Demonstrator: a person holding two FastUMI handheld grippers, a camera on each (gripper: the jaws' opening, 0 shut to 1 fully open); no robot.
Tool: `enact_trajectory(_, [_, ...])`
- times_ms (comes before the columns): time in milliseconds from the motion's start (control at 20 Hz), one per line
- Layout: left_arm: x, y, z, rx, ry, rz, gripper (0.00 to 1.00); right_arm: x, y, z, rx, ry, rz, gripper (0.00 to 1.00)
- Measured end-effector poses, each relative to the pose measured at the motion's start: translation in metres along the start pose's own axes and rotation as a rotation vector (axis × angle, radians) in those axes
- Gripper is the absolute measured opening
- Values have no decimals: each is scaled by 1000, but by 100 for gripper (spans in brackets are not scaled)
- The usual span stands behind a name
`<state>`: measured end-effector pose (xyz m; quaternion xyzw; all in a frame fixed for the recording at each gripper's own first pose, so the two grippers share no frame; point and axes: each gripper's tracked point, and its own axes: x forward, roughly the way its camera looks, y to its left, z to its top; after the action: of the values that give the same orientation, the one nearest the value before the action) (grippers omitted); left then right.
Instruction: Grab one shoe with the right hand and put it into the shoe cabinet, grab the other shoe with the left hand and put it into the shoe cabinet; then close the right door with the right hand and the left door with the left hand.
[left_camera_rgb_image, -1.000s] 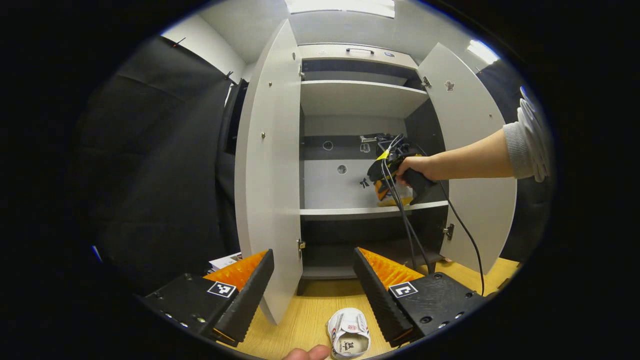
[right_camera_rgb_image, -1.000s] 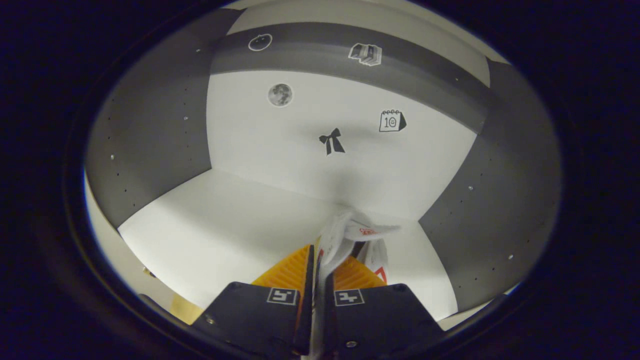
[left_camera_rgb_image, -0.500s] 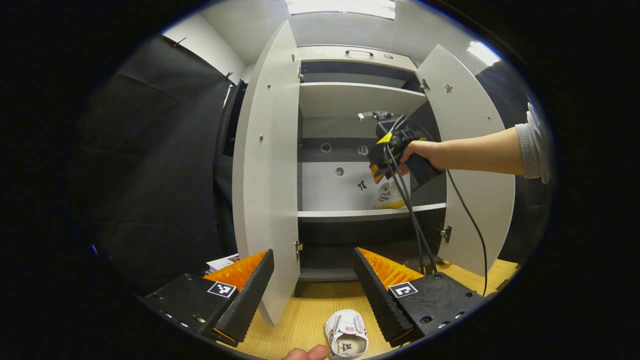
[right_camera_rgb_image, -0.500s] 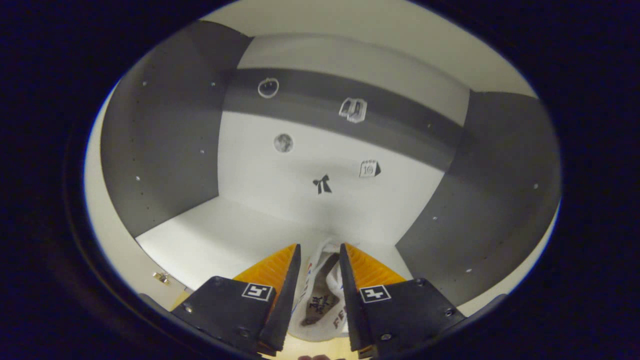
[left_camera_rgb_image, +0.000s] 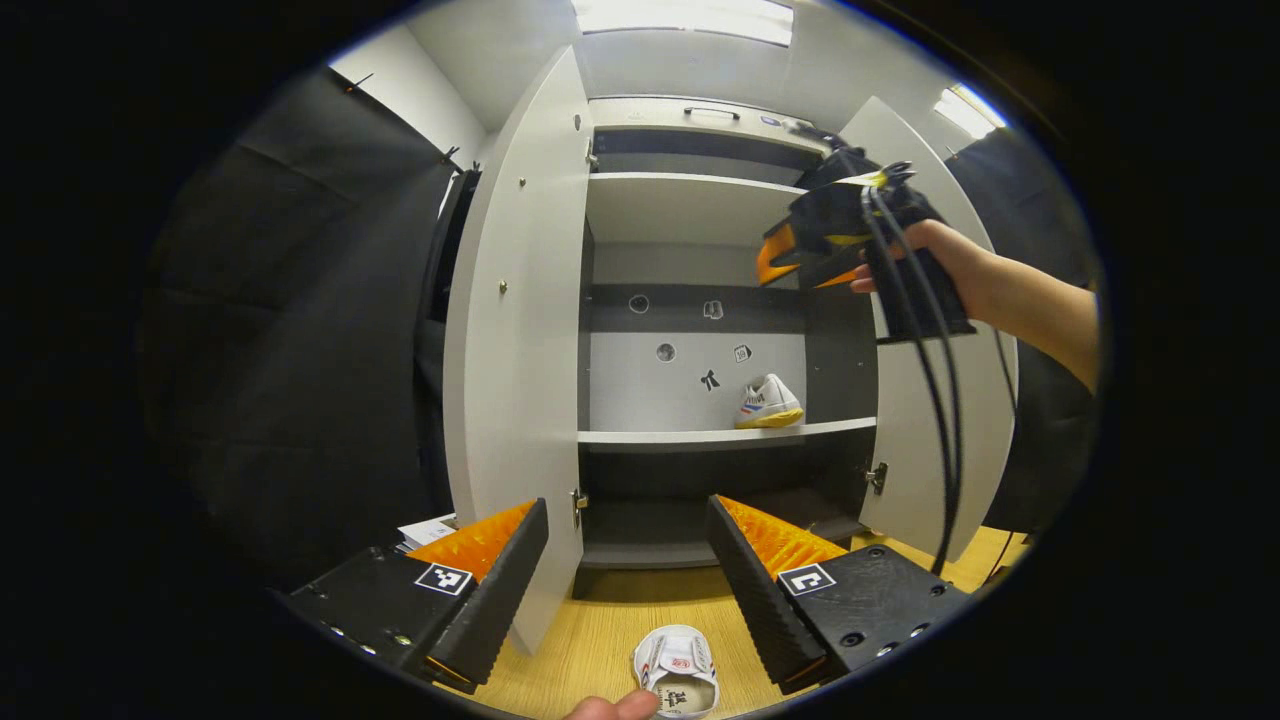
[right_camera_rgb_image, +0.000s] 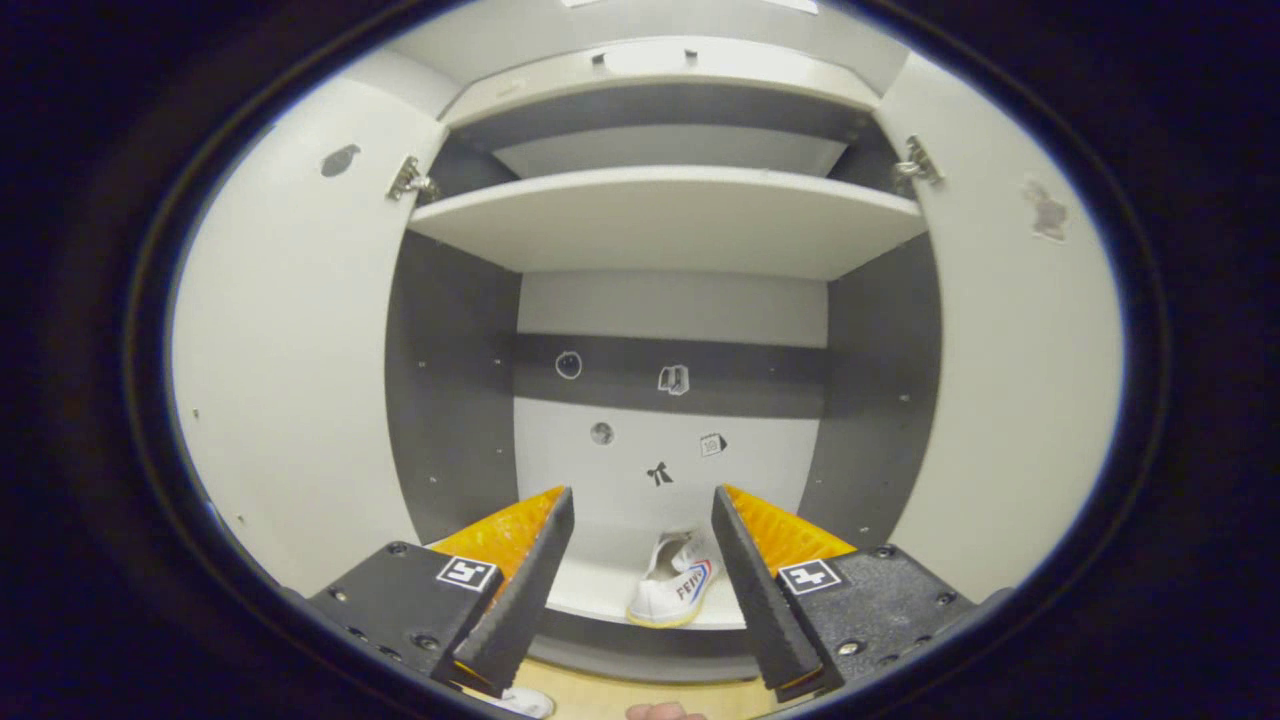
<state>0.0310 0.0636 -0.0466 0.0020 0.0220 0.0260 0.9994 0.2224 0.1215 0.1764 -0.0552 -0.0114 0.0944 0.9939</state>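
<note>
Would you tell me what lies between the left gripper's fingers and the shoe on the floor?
Nothing: in the left gripper view, bare wooden floor separates the open left gripper from the shoe lying below it.

The shoe cabinet (left_camera_rgb_image: 520, 300) is showing smooth matt laminate panels with shiny metal hinges (right_camera_rgb_image: 408, 180); the white cloth shoe (left_camera_rgb_image: 768, 402) is sitting rubber-soled; the floor (left_camera_rgb_image: 600, 640) is looking wood-grained.

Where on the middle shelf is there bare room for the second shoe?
The middle shelf is bare from its left wall to the placed shoe, which crowds the right end. The second shoe lies on the floor.
</note>
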Motion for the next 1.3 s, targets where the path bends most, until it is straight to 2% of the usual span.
enact_trajectory(150, [-1, -4, 4, 7, -12, -2, 95, -45, -15, -28, 27, -14, -23, 88])
enact_trajectory(350, [-2, -11, 8, 15, -21, -6, 95, -90, -41, -68, 42, -46, -100, 88])
enact_trajectory(500, [-4, -17, 5, 21, -13, -17, 95, -118, -52, -98, -13, -64, -146, 88])
enact_trajectory(700, [-9, -27, -2, 21, 8, -33, 95, -155, -48, -134, -79, -87, -176, 88])
enact_trajectory(1000, [-17, -35, -21, 45, 58, -45, 95, -188, -41, -206, -94, 2, -189, 88])
enact_trajectory(1100, [-18, -37, -30, 39, 75, -47, 95, -194, -43, -216, -96, 17, -192, 89])
enact_trajectory(1200, [-22, -42, -35, -7, 67, -81, 95, -199, -43, -218, -88, 16, -193, 89])
enact_trajectory(1300, [-26, -37, -61, -27, 125, -83, 95, -201, -43, -218, -75, 12, -191, 88])
